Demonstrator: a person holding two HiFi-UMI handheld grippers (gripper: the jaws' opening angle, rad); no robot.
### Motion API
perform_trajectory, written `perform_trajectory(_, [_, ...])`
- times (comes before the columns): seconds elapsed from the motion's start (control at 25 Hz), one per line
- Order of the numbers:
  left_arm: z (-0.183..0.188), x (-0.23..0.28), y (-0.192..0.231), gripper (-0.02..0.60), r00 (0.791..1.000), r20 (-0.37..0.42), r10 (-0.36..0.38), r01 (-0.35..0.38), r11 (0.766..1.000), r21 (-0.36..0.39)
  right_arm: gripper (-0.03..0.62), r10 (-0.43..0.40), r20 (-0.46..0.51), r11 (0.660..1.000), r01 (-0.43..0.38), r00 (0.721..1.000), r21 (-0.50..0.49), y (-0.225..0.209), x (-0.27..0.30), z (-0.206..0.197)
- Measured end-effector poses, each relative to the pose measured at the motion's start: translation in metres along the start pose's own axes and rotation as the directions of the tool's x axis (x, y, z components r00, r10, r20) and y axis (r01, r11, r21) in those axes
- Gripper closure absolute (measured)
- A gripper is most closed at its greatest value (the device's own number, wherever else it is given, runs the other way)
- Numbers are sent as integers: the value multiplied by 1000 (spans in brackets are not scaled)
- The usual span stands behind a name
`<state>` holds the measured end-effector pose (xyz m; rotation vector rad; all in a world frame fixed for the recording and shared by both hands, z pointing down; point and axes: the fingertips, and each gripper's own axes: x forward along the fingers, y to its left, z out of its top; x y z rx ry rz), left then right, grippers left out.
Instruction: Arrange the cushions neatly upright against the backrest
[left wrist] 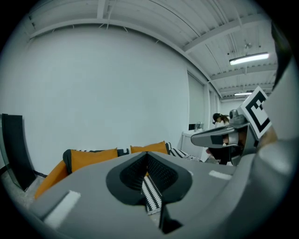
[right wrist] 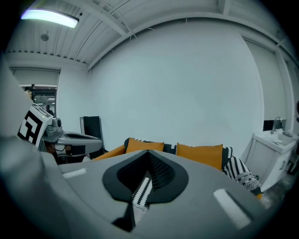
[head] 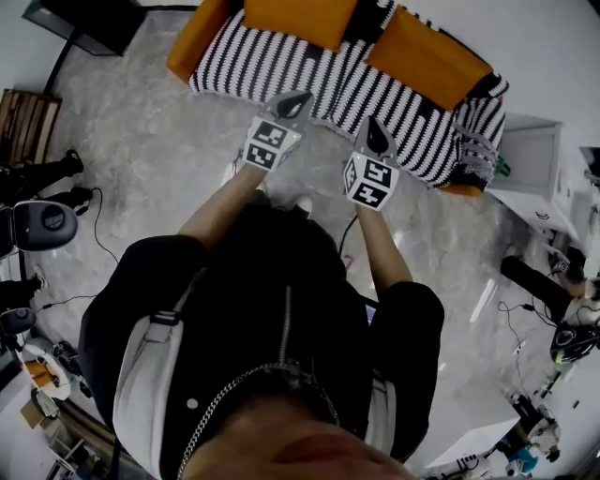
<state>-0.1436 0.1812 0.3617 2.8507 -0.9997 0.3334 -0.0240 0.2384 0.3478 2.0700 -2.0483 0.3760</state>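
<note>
A sofa with a black-and-white striped cover (head: 281, 70) stands ahead of me. Two orange cushions stand upright against its backrest, one on the left (head: 292, 19) and one on the right (head: 427, 56). The left gripper view shows them as well (left wrist: 91, 158) (left wrist: 149, 148), as does the right gripper view (right wrist: 144, 144) (right wrist: 201, 154). My left gripper (head: 292, 101) and right gripper (head: 379, 139) hover side by side over the seat's front edge. Both are shut and hold nothing. Striped fabric shows through the slit between each pair of jaws.
The sofa's orange arm (head: 192, 42) is at its left end, and a striped throw (head: 473, 164) hangs off its right end. Beyond that end stands a white cabinet (head: 530, 155). A black stand (head: 84, 23) is at the far left. Cables and equipment (head: 42, 225) lie on the floor.
</note>
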Motion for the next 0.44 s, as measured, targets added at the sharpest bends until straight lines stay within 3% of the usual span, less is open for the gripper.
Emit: perform_trajectory(0.44, [12, 5, -5, 571, 1000, 12, 12, -12, 1000, 0, 593, 38, 34, 999, -37, 999, -26, -5, -10, 21])
